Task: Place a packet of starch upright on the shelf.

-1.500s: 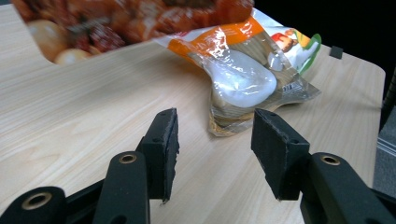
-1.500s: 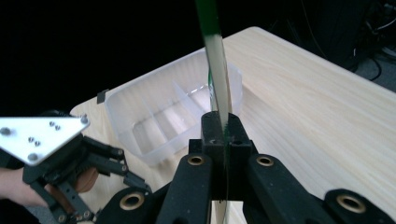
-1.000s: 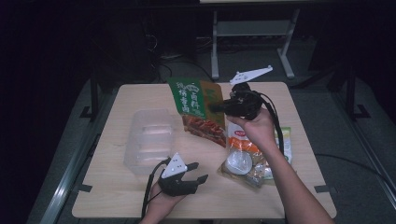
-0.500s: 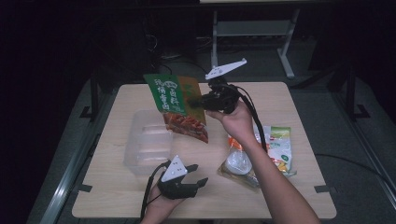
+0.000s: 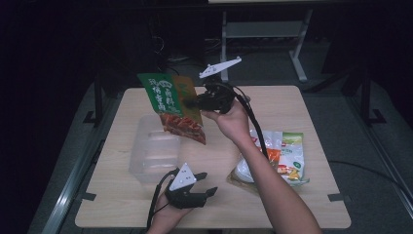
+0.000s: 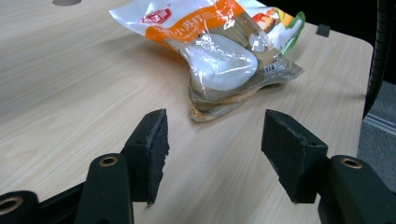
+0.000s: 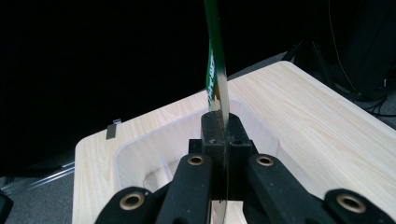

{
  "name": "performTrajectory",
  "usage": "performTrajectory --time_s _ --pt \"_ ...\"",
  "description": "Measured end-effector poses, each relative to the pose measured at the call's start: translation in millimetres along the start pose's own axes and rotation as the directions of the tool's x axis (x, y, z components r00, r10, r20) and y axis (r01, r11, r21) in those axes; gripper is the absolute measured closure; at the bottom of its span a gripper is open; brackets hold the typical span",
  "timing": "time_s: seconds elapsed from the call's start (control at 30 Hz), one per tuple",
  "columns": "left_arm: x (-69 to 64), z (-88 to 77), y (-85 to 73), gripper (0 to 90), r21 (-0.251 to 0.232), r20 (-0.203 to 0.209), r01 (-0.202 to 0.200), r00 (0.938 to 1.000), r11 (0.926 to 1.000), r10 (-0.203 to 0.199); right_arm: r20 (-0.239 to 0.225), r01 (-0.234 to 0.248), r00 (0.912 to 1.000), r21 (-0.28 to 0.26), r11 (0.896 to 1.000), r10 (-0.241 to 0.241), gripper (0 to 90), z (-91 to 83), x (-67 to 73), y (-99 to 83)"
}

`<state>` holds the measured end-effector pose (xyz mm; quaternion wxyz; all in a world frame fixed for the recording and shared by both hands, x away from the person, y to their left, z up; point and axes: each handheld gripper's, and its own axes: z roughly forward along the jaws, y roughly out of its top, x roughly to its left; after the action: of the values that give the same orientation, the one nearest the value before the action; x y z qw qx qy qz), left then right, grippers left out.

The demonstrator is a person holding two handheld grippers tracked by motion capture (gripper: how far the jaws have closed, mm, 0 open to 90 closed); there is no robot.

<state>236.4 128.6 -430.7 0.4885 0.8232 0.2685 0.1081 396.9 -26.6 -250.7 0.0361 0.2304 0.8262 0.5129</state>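
Observation:
My right gripper point(image 5: 190, 103) is shut on the edge of a green and orange snack bag point(image 5: 170, 105), which hangs in the air over the table's back left. In the right gripper view the bag point(image 7: 215, 70) stands edge-on between the closed pads point(image 7: 223, 135), with a clear plastic container point(image 7: 140, 158) below it. That container point(image 5: 152, 152) sits on the table's left side. Near the front edge my left gripper point(image 5: 208, 183) rests open with nothing in it. In the left gripper view its jaws point(image 6: 219, 154) point at a pile of snack packets point(image 6: 219, 51).
The pile of snack packets point(image 5: 282, 156) lies on the right of the wooden table point(image 5: 292, 107), partly under the right forearm. The right gripper's cable runs down along that arm. A metal frame point(image 5: 263, 29) stands on the dark floor behind the table.
My right gripper has carried the green bag leftward, from the table's middle toward the space above the clear container. The left gripper has stayed where it was.

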Motion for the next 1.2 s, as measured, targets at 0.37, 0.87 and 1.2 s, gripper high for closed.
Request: performTrajectory --time_s 0.37,0.87,1.2 --pt "-2.0 1.5 -1.9 39.2 0.005 0.014 -0.011 0.9998 0.9999 0.011 0.0 0.003 1.0 0.01 1.0 -0.004 89.7 26.0 -4.3 12.8" --pt "0.0 2.9 -1.1 38.6 -0.004 0.013 -0.001 0.9999 1.0 0.001 -0.011 0.014 0.9998 0.014 1.0 -0.013 89.7 76.4 -11.2 19.6" --pt "3.5 4.2 -1.6 38.6 0.005 0.008 -0.004 1.0 1.0 0.004 -0.035 -0.001 0.9994 0.014 1.0 0.001 89.7 107.2 -23.6 11.1"
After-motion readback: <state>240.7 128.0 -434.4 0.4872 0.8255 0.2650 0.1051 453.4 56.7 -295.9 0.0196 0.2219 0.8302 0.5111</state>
